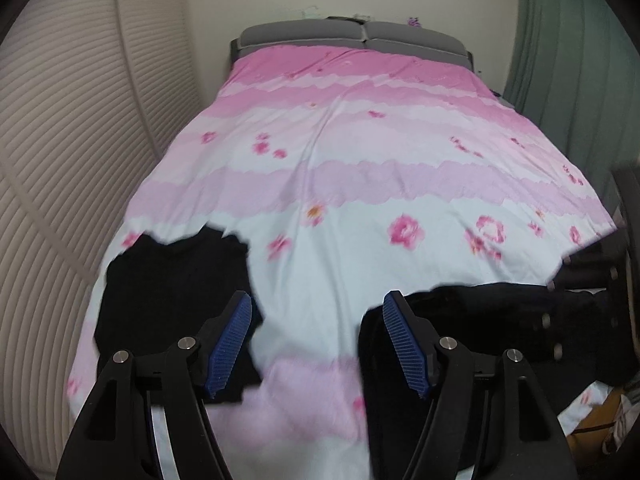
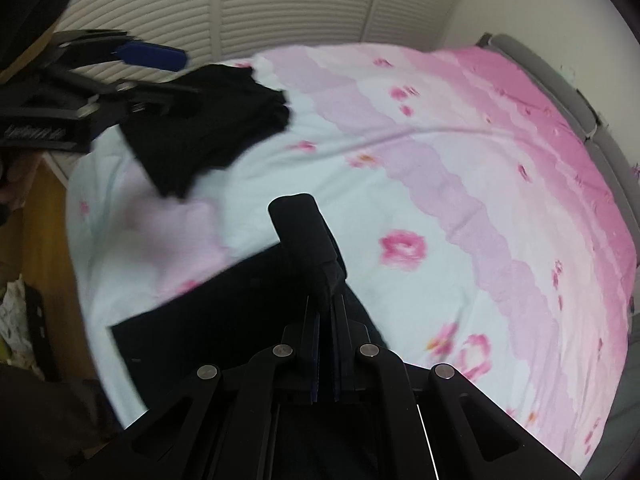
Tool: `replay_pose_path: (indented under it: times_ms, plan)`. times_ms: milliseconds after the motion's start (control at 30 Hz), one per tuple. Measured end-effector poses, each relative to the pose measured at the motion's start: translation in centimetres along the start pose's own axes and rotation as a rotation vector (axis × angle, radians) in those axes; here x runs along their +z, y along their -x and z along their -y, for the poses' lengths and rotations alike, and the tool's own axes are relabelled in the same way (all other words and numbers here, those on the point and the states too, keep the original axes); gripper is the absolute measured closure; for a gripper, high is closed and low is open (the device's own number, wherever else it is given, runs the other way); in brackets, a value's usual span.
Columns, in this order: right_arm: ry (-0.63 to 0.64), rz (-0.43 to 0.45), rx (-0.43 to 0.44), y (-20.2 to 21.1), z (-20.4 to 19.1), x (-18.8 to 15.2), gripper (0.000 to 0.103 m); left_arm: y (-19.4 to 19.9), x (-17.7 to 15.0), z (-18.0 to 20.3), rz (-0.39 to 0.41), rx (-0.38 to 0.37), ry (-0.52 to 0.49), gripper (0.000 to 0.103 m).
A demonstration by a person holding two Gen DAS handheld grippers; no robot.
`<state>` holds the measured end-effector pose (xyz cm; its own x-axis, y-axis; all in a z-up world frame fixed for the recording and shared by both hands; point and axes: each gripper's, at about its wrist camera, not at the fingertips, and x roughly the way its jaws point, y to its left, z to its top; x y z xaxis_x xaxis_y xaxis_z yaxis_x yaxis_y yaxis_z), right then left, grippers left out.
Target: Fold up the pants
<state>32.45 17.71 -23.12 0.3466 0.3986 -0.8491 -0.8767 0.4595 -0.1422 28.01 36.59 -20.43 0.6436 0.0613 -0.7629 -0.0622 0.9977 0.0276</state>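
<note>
Covering nearly the whole view, the wide bed with its pink and pale blue flowered cover [image 1: 360,152] is the place of work, and its far part up to the grey padded headboard [image 1: 352,38] carries nothing. On the near part lie two dark things. One is a black garment already folded into a compact, roughly square packet [image 1: 172,292], resting near the bed's edge beside the cream slatted doors [image 1: 60,160]; it looks finished, though I cannot tell what kind of garment it is. The other is the black pair of pants [image 2: 224,320], which lies near the front edge of the bed with one straight edge and a corner showing, and one thick fold of it rises up into the right claw [image 2: 325,276].

The right claw is closed tight, its two fingers pressed together on this doubled piece of fabric, which sticks out above the tips like a dark roll. The left claw [image 1: 318,304] is about half open, and nothing is between its blue ribbed pads [image 1: 230,340]; it hangs over the bed cover, between the packet and the pants.

My judgement is that the folding of these pants is at an early or middle step: one part is gripped and raised, no neat packet is formed yet, and laying over and smoothing remain.
</note>
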Motion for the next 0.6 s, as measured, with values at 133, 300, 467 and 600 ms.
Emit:
replay_pose_path:
  times_ms: [133, 300, 467, 600]
  plan:
    - [0.042, -0.012, 0.052, 0.0, -6.3, -1.4, 0.098, 1.7, -3.1, -1.1, -0.024, 0.011, 0.021, 0.035]
    - [0.09, -0.071, 0.128, -3.0, -13.6, -3.7, 0.098, 2.4, -5.1, -1.4, -0.039, 0.005, 0.016, 0.035]
    - [0.053, -0.168, 0.191, -7.3, -16.5, -5.8, 0.098, 2.2, -5.8, -1.3, -0.043, -0.002, 0.0, 0.035]
    - [0.037, -0.204, 0.197, -9.2, -17.7, -7.0, 0.097, 2.3, -6.1, -1.5, -0.043, -0.007, 0.006, 0.035]
